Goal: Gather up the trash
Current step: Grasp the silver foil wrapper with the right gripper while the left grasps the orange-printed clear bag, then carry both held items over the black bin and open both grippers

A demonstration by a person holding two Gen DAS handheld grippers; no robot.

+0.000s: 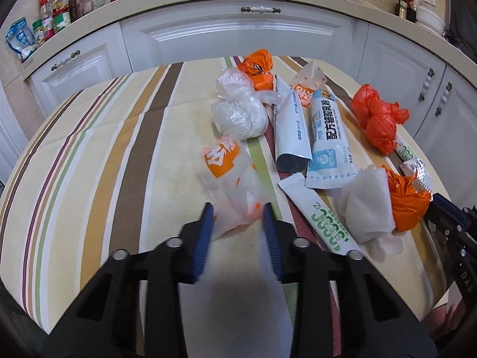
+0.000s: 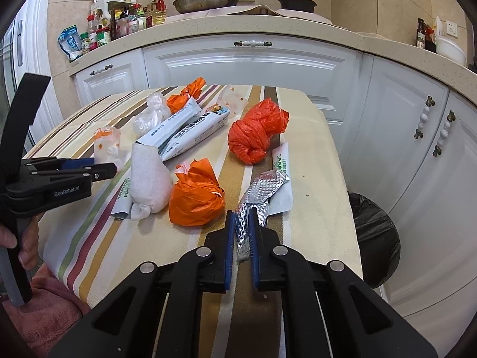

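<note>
Trash lies on a striped table [image 1: 98, 161]. My left gripper [image 1: 238, 211] is open, with its blue pads on either side of a clear and orange plastic wrapper [image 1: 229, 176], which also shows in the right wrist view [image 2: 105, 146]. My right gripper [image 2: 242, 217] is shut on a crumpled silver blister pack [image 2: 259, 194]. Close by lie a white tissue wad [image 2: 149, 179], an orange bag wad [image 2: 196, 197], a red-orange knotted bag [image 2: 256, 134], white and blue sachets [image 1: 325, 137] and a clear plastic bag [image 1: 238, 110].
A bin with a black liner [image 2: 375, 238] stands on the floor right of the table. White cabinets [image 2: 253, 68] and a counter with bottles [image 2: 104, 29] and a pan [image 2: 205, 0] are behind. A green-print sachet [image 1: 328, 223] lies near the table's front.
</note>
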